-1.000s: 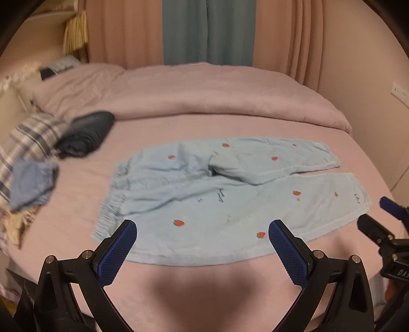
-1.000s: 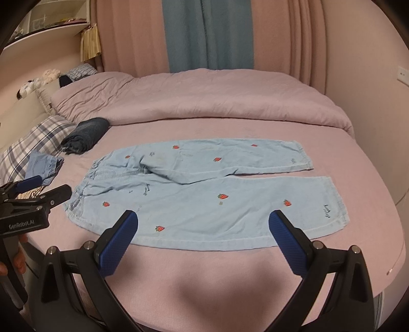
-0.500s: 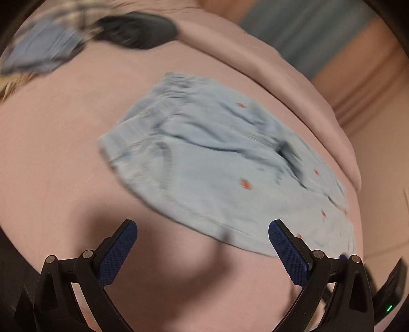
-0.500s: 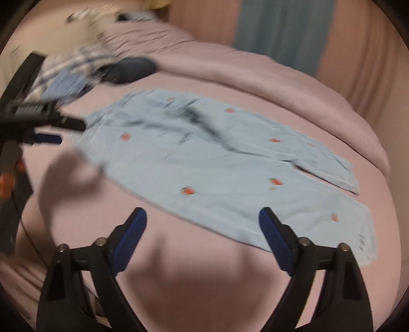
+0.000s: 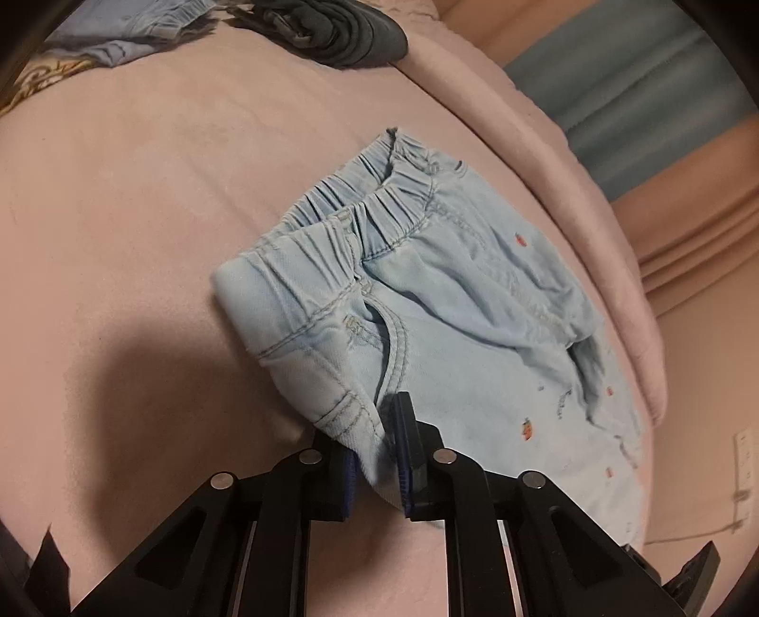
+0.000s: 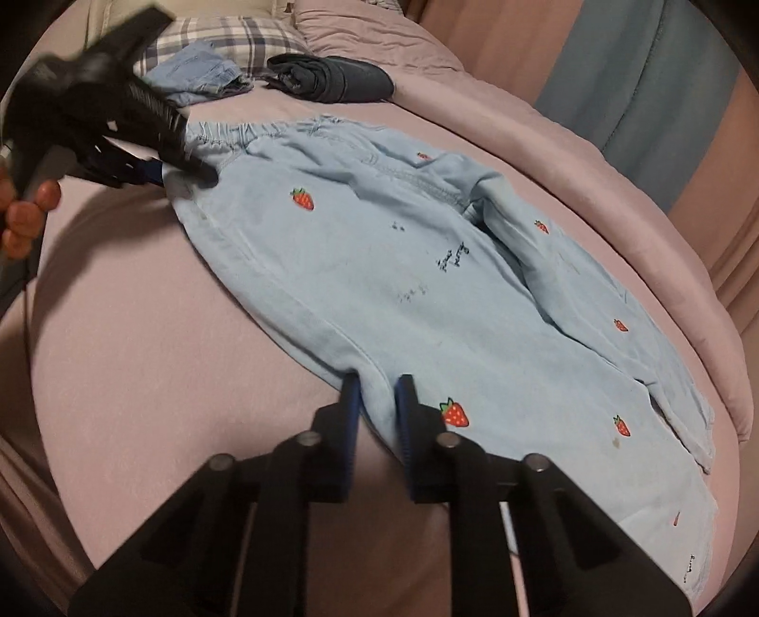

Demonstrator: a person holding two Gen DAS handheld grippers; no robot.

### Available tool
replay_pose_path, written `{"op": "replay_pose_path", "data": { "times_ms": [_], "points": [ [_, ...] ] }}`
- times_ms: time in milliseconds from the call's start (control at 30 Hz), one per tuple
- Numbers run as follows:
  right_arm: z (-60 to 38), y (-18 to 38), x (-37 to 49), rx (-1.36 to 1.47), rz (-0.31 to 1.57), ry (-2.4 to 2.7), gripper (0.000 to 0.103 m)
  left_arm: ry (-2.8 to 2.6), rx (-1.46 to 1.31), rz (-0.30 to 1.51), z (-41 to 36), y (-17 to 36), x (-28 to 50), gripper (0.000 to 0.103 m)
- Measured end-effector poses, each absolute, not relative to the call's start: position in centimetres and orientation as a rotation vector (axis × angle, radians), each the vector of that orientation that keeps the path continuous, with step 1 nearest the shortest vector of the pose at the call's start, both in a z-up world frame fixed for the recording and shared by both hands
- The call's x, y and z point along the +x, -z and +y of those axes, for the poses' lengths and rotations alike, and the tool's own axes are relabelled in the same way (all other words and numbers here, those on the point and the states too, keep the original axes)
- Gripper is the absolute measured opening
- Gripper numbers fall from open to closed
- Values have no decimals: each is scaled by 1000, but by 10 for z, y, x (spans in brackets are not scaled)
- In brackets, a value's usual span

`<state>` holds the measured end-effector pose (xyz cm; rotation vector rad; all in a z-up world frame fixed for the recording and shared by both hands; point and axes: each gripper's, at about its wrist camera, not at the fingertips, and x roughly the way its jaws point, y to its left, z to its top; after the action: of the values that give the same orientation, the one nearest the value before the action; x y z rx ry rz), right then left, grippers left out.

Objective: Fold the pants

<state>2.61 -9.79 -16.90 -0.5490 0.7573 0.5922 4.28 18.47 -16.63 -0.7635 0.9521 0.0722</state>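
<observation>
Light blue pants [image 6: 379, 266] with red strawberry prints lie spread on a pink bed. In the left wrist view my left gripper [image 5: 377, 441] is shut on the near corner of the pants [image 5: 450, 294] by the elastic waistband, and the cloth there is lifted and bunched. It also shows in the right wrist view [image 6: 166, 173] at the waist corner. My right gripper [image 6: 374, 403] is shut on the near side edge of the pants, partway down the near leg.
A folded dark garment [image 6: 332, 78] and a crumpled blue garment [image 6: 199, 76] lie beyond the waistband, by a plaid pillow [image 6: 227, 35]. A rolled pink duvet [image 6: 616, 190] runs along the far side. Curtains [image 6: 640, 80] hang behind the bed.
Both grippers moved down to the near edge of the pants and closed on the cloth: the left at the waist corner, the right on the side edge. The waist corner is now raised.
</observation>
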Motion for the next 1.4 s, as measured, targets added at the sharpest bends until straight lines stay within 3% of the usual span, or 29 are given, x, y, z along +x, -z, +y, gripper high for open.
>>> {"op": "replay_pose_path", "data": {
  "times_ms": [167, 300, 367, 433, 500, 533, 733, 933, 1000, 1067, 1233, 1267, 1333, 1400],
  "points": [
    [-105, 142, 17, -482, 734, -624, 12, -67, -640, 878, 183, 135, 23, 9],
    [-105, 152, 3, -502, 784, -680, 12, -93, -580, 948, 181, 150, 19, 9],
    [-100, 170, -3, -529, 841, -678, 14, -100, -602, 990, 185, 161, 19, 12],
    [-99, 175, -3, -530, 844, -667, 18, -97, -631, 988, 191, 158, 19, 21],
    [-102, 164, 3, -476, 872, -674, 43, -107, -574, 999, 195, 146, 14, 36],
    [-106, 157, 3, -454, 865, -680, 46, -123, -536, 987, 195, 138, 8, 38],
    [-151, 118, 28, -290, 817, -591, 44, -70, -400, 862, 178, 106, 6, 38],
    [-173, 152, 77, -257, 907, -390, 39, -64, -201, 935, 152, 138, 61, 38],
    [-189, 175, 86, -290, 989, -306, 39, -24, -276, 986, 174, 164, 62, 38],
    [-215, 183, 78, -196, 953, -329, 39, 60, -386, 940, 197, 163, 49, 34],
    [-239, 173, 74, -149, 1017, -300, 42, 126, -440, 960, 210, 143, 44, 34],
    [-239, 169, 79, -149, 1034, -295, 43, 129, -431, 945, 209, 136, 43, 37],
    [-235, 154, 82, -166, 1013, -291, 49, 112, -370, 898, 202, 122, 48, 58],
    [-227, 141, 91, -167, 967, -334, 55, 127, -320, 844, 197, 109, 60, 69]
  ]
}}
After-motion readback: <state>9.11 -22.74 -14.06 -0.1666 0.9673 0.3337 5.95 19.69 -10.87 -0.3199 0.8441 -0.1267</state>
